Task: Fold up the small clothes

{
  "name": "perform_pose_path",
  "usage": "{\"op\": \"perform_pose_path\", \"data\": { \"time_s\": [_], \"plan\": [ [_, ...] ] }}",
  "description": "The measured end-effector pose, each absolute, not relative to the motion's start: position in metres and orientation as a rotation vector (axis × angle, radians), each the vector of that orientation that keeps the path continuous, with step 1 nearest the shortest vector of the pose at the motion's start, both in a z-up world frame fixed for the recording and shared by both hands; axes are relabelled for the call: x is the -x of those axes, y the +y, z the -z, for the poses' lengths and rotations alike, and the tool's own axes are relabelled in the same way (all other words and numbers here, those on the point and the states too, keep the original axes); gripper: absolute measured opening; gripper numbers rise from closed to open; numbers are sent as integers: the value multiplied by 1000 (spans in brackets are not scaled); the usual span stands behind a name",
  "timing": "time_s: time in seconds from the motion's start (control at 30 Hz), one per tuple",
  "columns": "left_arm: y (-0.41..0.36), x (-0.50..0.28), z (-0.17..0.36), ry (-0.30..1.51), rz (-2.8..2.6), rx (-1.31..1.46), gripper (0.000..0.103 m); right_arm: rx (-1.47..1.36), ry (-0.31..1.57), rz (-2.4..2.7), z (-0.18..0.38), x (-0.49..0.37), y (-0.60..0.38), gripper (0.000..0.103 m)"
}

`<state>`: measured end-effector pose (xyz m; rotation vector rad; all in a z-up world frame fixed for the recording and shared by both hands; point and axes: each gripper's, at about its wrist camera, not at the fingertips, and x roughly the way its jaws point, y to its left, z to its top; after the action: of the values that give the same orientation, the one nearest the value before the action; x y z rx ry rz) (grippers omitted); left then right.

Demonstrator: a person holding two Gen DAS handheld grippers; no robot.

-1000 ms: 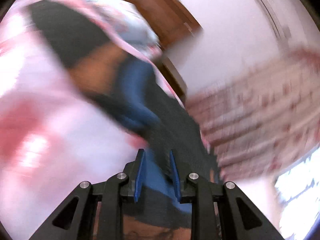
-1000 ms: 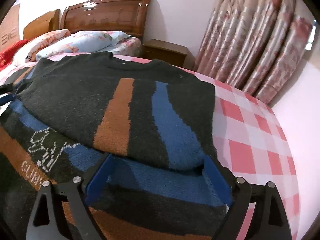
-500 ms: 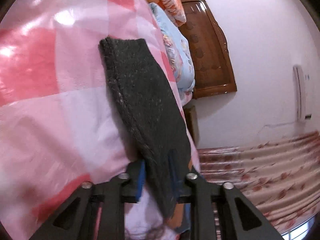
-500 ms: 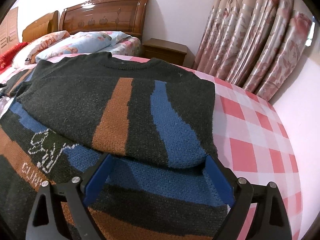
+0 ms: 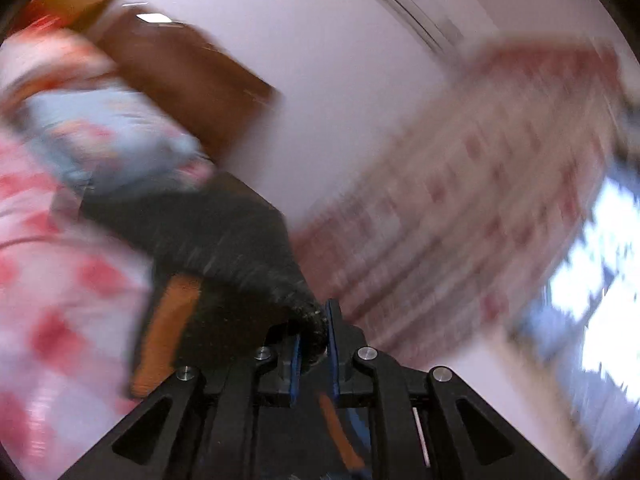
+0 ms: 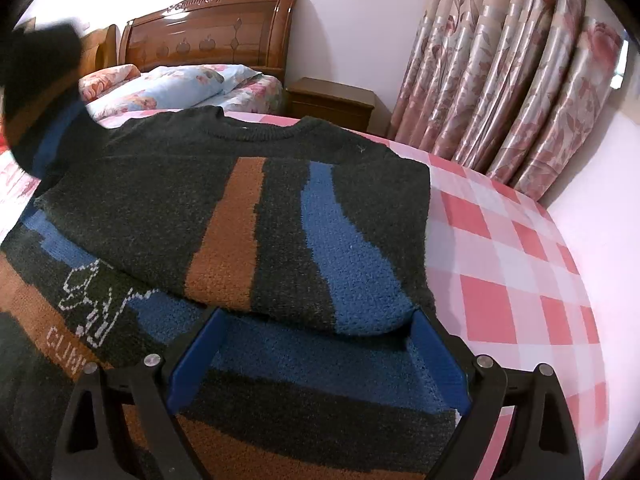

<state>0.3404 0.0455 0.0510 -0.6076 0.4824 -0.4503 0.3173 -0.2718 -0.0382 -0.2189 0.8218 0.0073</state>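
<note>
Left gripper (image 5: pixel 314 334) pinched tight on the sweater's (image 6: pixel 248 216) sleeve cuff (image 5: pixel 308 316); right gripper (image 6: pixel 316 344) spread wide, holding nothing, over its near fold

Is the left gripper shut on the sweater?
Yes. The left gripper is shut on the sweater: dark knit is pinched between its blue pads, the cloth trailing away from it.

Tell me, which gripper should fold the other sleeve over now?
Probably the left gripper: it is already shut on the sleeve of the sweater. The right gripper sits open over the first fold.
</note>
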Motion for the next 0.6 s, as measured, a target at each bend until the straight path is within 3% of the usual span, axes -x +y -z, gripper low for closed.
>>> {"op": "perform_pose_path", "data": {
  "time_s": [0.17,0.27,0.43,0.6],
  "plan": [
    [-100,-359,14,767,535,257,17,202,815,-10,37,-316,-275,103],
    [-122,-363,57,888,572,180,19,176,816,-18,36,-316,-279,103],
    [-95,-345,29,794,607,151,25,149,823,-38,36,-318,-281,103],
    [-3,-331,0,598,394,290,27,129,812,-48,35,-317,-284,103]
  ]
}}
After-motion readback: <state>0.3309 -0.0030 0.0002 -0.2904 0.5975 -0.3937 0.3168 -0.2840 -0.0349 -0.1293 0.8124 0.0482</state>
